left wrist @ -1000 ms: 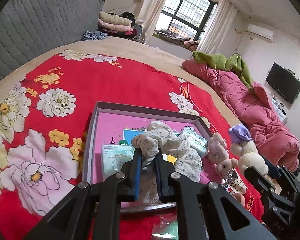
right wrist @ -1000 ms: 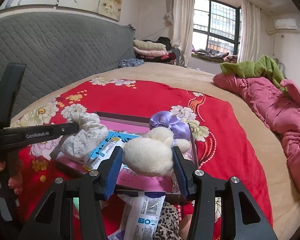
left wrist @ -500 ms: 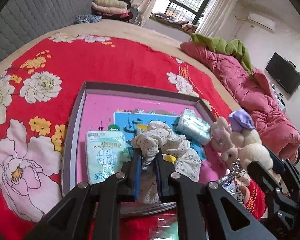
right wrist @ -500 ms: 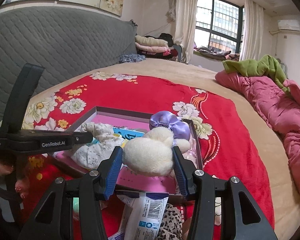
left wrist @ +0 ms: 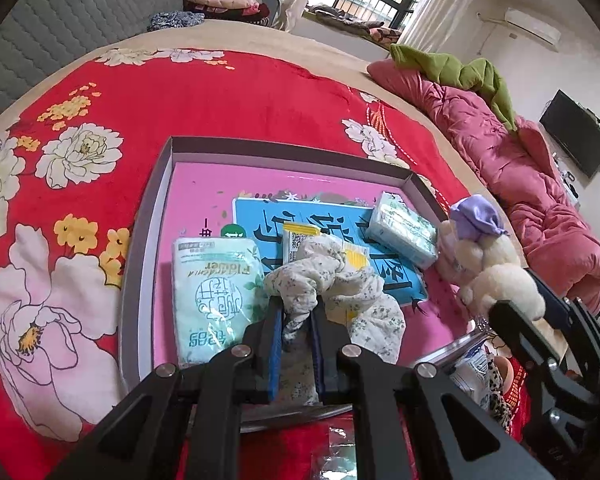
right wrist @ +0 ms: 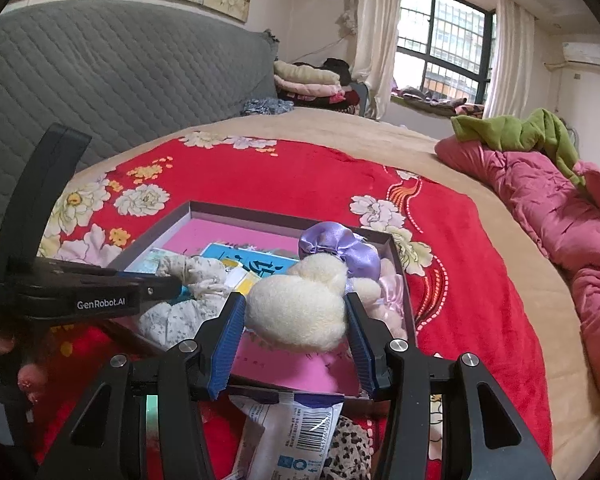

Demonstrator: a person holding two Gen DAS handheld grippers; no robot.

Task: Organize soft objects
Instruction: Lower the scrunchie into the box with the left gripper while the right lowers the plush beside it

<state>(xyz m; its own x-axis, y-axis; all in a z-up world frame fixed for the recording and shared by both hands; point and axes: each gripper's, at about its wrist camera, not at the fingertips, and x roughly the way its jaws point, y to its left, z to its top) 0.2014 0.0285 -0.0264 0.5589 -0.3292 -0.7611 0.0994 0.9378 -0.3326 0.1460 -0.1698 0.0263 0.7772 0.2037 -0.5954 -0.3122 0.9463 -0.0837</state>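
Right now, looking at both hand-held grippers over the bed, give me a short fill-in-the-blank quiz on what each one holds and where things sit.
1. The left hand-held gripper is shut on a floral ____.
2. The right hand-held gripper holds a cream plush toy wearing a ____ satin cap.
3. Two tissue packs lie inside the shallow box with the ____ floor.
4. The box rests on a ____ flowered blanket.

Missing words: cloth; purple; pink; red

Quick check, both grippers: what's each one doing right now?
Left gripper: shut on the floral cloth, over the tray.
Right gripper: shut on the cream plush toy.
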